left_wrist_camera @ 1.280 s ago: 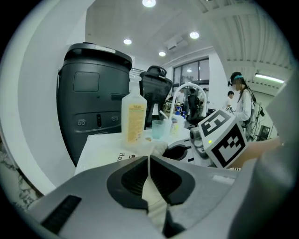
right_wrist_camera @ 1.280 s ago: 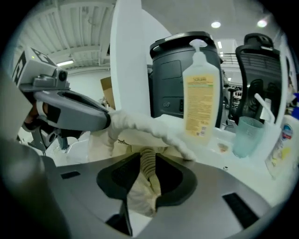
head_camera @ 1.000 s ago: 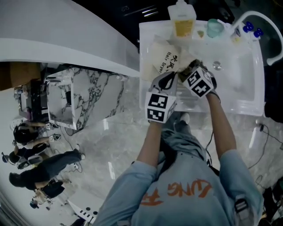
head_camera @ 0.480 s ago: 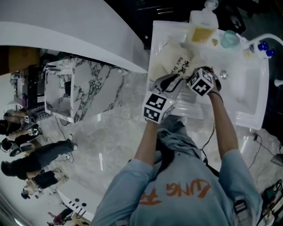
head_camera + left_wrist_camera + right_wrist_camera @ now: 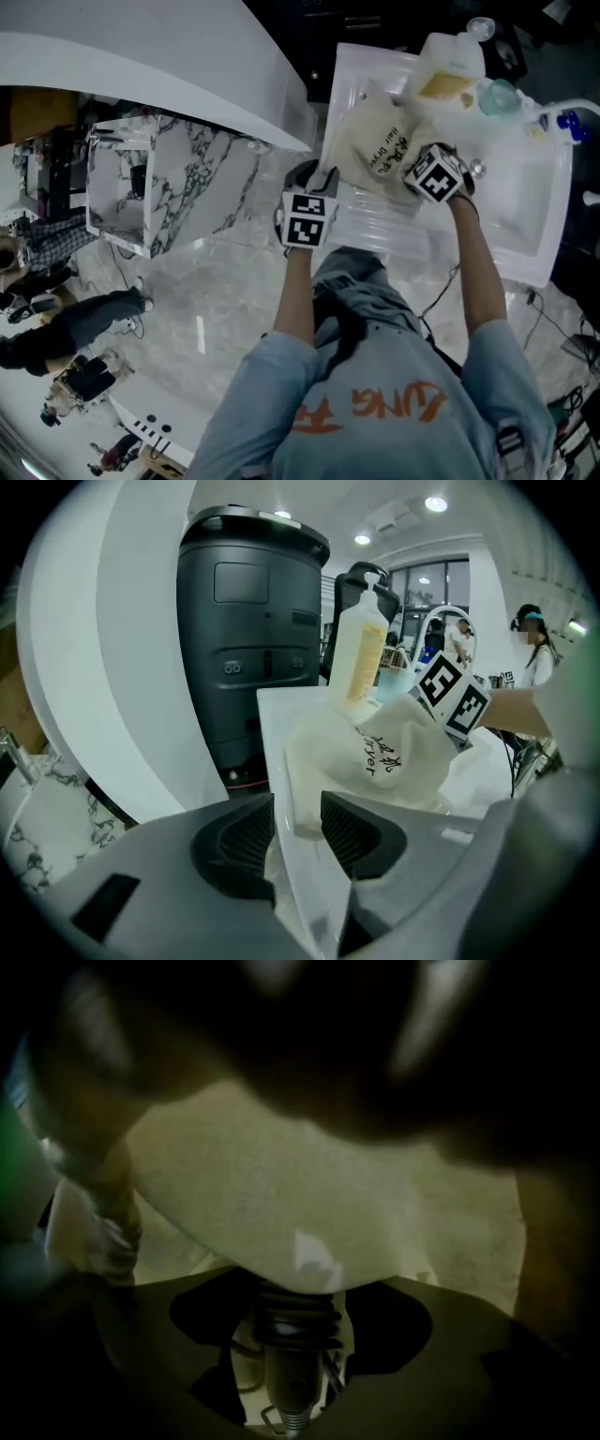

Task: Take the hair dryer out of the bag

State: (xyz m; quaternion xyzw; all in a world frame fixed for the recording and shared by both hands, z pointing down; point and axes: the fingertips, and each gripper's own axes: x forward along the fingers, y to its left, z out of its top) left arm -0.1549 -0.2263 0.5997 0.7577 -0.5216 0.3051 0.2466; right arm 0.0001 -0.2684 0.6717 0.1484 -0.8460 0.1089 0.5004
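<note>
A cream cloth bag (image 5: 380,141) printed "Hair Dryer" lies on the white sink counter (image 5: 375,230). My left gripper (image 5: 312,178) hangs at the counter's front left edge, apart from the bag. In the left gripper view its jaws (image 5: 295,832) are opening with only the counter's edge between them, and the bag (image 5: 375,757) lies just ahead. My right gripper (image 5: 295,1321) is down inside the bag, only its marker cube (image 5: 437,174) showing from above. Its jaws stand wide around the ribbed black end of the pale hair dryer (image 5: 291,1321), and the pads are not pressing on it.
A pump bottle (image 5: 448,70) of yellow liquid, a teal cup (image 5: 498,95) and a tap (image 5: 561,111) stand behind the bag, beside the basin (image 5: 511,192). A black machine (image 5: 248,621) rises left of the counter. A marble block (image 5: 178,183) and several people (image 5: 56,328) are far left.
My left gripper has let go at the bag, opened, and swung left and down to the counter's edge. The right gripper has stayed at the bag's mouth and sunk a little into it.
</note>
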